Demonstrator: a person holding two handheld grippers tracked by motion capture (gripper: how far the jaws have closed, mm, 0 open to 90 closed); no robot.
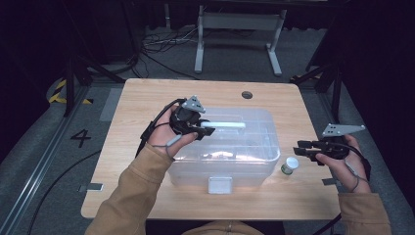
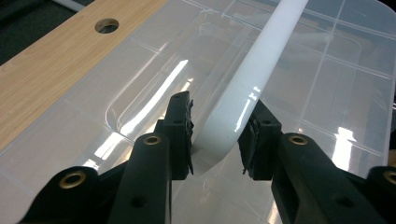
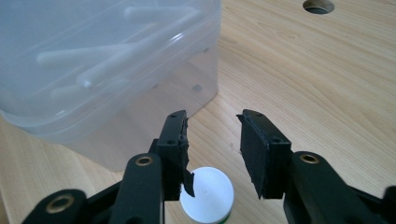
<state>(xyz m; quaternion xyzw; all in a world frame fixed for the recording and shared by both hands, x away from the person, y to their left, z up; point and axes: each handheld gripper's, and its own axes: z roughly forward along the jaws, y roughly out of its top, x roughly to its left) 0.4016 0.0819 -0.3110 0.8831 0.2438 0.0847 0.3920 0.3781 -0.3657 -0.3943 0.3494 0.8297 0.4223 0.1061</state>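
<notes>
We see a wooden table [image 1: 147,98] with a clear plastic storage box [image 1: 254,147] lying at its centre, lid on, a white latch [image 1: 219,185] at the box's six o'clock edge. Across the lid runs a white handle [image 1: 227,125]. At the box's nine o'clock our left gripper [image 1: 208,128] sits over the lid; in the left gripper view its jaws straddle the near end of the white handle [image 2: 243,102], the right pad [image 2: 250,140] touching it while the left one looks a hair off, so we cannot tell whether the grip is firm. At the box's three o'clock our right gripper [image 1: 299,148] hovers level above the table, jaws parted with nothing between them. Just beside the box's four o'clock corner stands a small bottle [image 1: 289,165] with a white cap [image 3: 208,193]; in the right gripper view it lies below the spread jaws, near the left one.
</notes>
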